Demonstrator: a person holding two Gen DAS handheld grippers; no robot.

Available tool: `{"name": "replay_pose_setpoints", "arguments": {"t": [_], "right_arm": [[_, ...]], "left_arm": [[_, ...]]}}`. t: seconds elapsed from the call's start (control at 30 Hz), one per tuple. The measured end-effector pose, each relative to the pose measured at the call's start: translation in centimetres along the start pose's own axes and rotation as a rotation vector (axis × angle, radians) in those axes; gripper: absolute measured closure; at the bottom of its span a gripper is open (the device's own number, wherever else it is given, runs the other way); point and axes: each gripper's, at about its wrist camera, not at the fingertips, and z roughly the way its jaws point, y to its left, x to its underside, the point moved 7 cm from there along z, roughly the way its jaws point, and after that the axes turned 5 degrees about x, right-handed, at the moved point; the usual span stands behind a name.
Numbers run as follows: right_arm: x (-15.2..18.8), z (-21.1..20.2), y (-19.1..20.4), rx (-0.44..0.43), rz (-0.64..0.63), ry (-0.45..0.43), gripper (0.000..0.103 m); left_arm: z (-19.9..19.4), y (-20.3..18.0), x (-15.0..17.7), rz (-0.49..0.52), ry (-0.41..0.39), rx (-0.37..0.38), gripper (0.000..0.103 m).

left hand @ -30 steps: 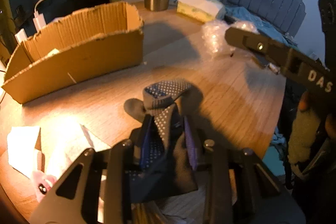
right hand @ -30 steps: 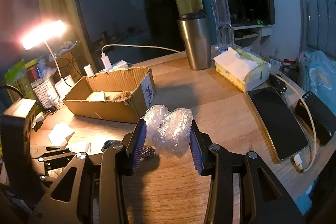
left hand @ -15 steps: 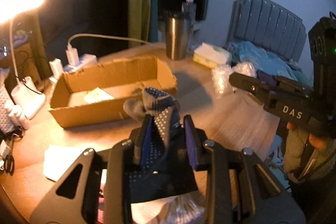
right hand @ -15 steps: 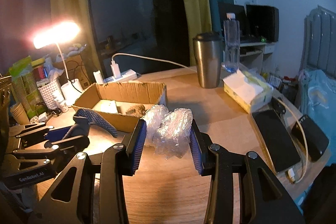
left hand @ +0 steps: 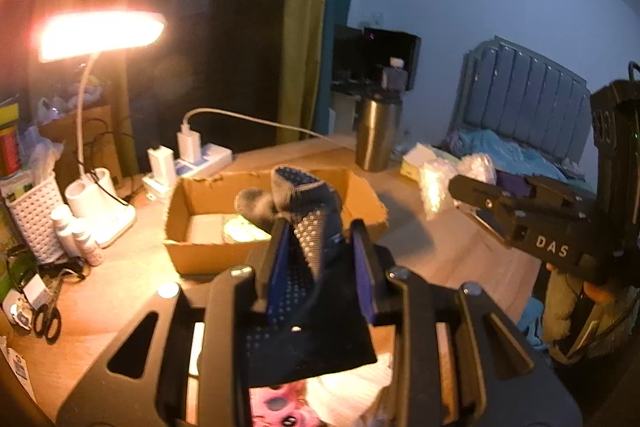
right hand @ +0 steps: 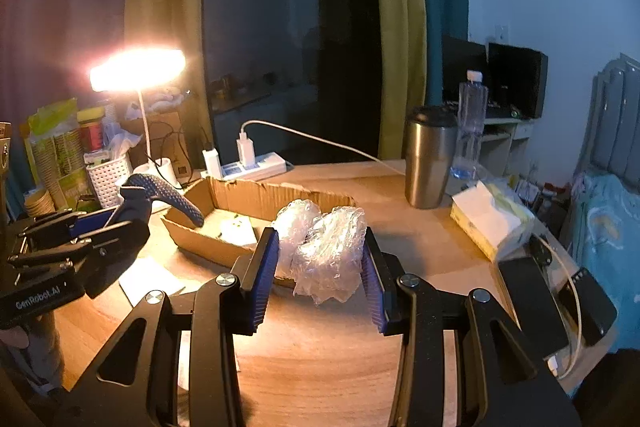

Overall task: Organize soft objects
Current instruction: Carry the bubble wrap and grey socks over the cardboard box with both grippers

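Looking along your left claw (left hand: 320, 255), you see it clenched on a dark dotted sock (left hand: 308, 227), raised off the surface (left hand: 132, 267), its toe drooping ahead of the pads in front of the cardboard box (left hand: 200, 251). To its right, your right claw (left hand: 468, 191) carries crinkled plastic wrap (left hand: 436, 183).

Along your right claw (right hand: 320, 259), the pads squeeze that plastic wrap (right hand: 324, 247) above the surface (right hand: 320, 347), with the box (right hand: 248, 195) just beyond. Your left claw (right hand: 132, 203) sits left, the sock (right hand: 168, 195) hanging over the box's near corner.
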Motion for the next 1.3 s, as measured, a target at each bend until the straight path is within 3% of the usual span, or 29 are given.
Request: {"name": "replay_pose_setpoints", "arguments": {"t": [0.7,1.3], "right_arm": [[-4.1,0.5,2.1,0.007,-0.035,-0.068,0.060],[-6.5,3.6,1.5,0.008,-0.032,-0.101,0.060]], "left_arm": [[-3.4,5.1,-4.0,0.001,-0.204,-0.037,0.072],[-1.8,7.9,-6.8,0.019,-0.256,-0.085,0.072]]}}
